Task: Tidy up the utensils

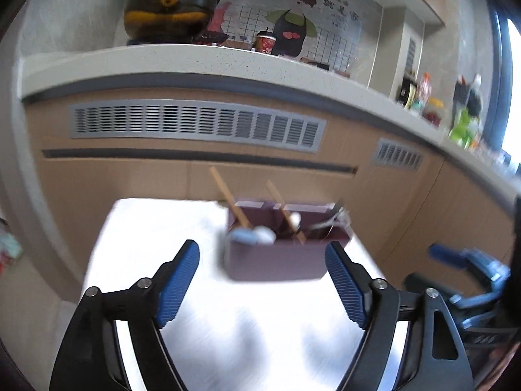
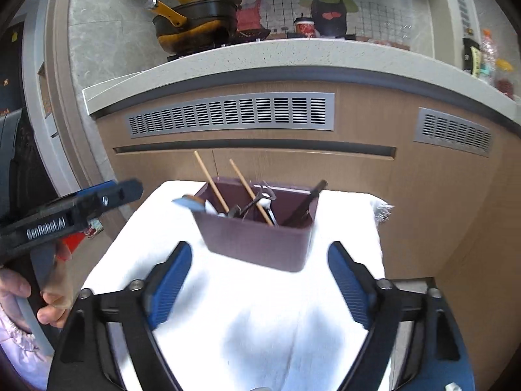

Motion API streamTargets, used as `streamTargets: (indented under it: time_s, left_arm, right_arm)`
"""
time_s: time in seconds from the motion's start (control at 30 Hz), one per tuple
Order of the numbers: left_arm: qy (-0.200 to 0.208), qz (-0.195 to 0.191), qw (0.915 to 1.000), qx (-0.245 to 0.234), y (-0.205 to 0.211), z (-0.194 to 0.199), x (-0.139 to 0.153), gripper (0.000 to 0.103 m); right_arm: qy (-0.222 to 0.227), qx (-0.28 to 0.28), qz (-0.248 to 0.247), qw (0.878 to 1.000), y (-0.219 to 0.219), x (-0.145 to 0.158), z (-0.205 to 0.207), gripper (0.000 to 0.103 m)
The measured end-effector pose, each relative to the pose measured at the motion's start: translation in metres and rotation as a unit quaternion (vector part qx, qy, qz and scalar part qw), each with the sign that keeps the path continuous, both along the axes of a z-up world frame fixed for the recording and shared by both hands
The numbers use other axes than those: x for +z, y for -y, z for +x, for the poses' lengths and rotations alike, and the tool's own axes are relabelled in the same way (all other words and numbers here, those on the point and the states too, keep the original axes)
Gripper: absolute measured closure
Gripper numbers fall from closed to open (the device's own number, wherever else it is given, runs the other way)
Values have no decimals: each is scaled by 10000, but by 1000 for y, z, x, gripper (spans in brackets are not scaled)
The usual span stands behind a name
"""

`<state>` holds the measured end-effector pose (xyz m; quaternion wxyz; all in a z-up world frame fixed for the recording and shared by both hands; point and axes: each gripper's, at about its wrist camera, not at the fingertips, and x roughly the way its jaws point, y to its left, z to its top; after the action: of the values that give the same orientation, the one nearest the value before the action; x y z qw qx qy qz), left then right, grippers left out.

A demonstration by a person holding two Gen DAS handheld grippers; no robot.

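Observation:
A dark purple utensil holder (image 1: 276,257) (image 2: 260,238) stands on a white cloth-covered table (image 1: 156,224) (image 2: 345,215). Two wooden chopsticks (image 1: 228,197) (image 2: 210,181) lean out of it, along with pale spoons (image 1: 257,234), a metal utensil (image 2: 257,200) and a dark-handled utensil (image 2: 304,205). My left gripper (image 1: 262,251) is open and empty, just in front of the holder. My right gripper (image 2: 260,252) is open and empty, also just in front of the holder. The left gripper's body (image 2: 65,215) shows at the left of the right wrist view.
Behind the table runs a wooden cabinet front with grey vents (image 1: 195,123) (image 2: 234,114) under a white counter (image 2: 293,55). A black and yellow pot (image 2: 195,26) and a red cup (image 1: 265,42) stand on it. Bottles (image 1: 462,110) line the right.

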<state>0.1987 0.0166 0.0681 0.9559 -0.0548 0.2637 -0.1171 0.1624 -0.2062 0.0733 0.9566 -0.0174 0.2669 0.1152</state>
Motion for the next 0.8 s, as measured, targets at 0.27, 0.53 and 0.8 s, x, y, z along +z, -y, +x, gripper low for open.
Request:
streamTargets:
  time_s: [0.27, 0.53, 0.8]
  left_arm:
    - [84, 686, 9966, 439, 9, -72, -31, 10]
    - [-1, 664, 9964, 523, 14, -94, -46, 4]
    - [-25, 682, 9965, 478, 20, -92, -45, 4]
  right_arm:
    - [12, -601, -259, 9979, -5, -26, -41, 0]
    - [-48, -913, 26, 9958, 11, -40, -54, 0]
    - [25, -1003, -201, 9948, 9, -45, -64, 0]
